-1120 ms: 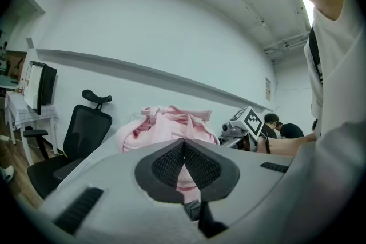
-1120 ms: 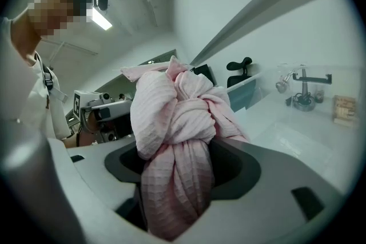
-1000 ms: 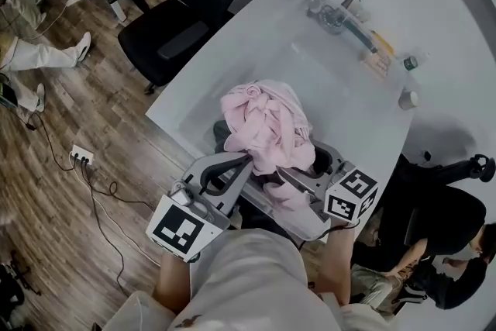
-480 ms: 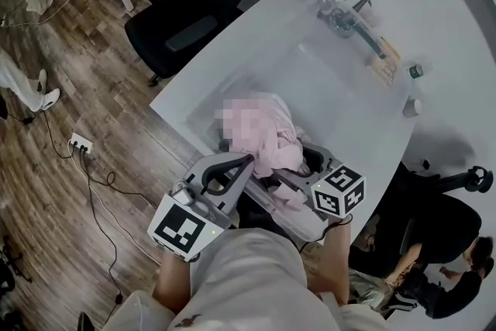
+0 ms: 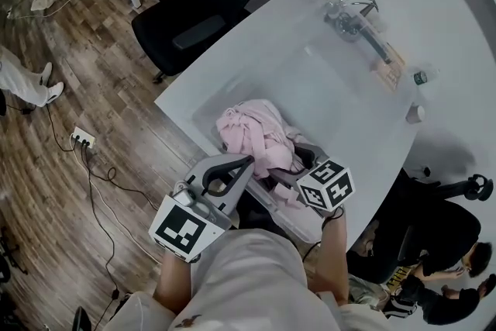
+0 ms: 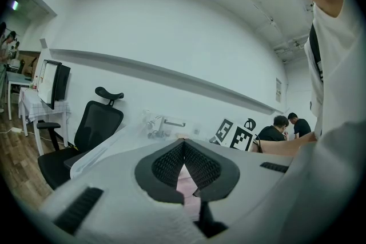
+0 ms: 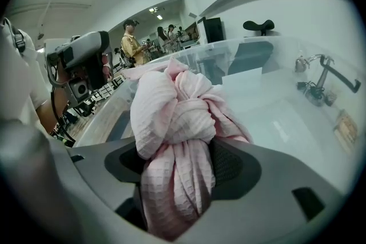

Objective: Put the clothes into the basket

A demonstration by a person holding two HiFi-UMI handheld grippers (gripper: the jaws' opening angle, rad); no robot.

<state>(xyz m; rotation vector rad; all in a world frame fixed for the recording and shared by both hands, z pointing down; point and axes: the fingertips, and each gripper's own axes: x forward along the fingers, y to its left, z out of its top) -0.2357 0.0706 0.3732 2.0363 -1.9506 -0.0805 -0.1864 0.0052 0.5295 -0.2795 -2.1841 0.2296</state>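
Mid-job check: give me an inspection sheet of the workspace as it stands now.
Surface: white table, carrying the basket.
Job's things: pink garment bunched up, hanging over the near end of the clear basket; cannot tell whether it touches the bottom.
Clutter: small items at the table's far end.
Grippers: left hand-held gripper and right hand-held gripper both shut on the garment.
Cables: power strip with leads on the floor.
Surroundings: black office chair; people at lower right.
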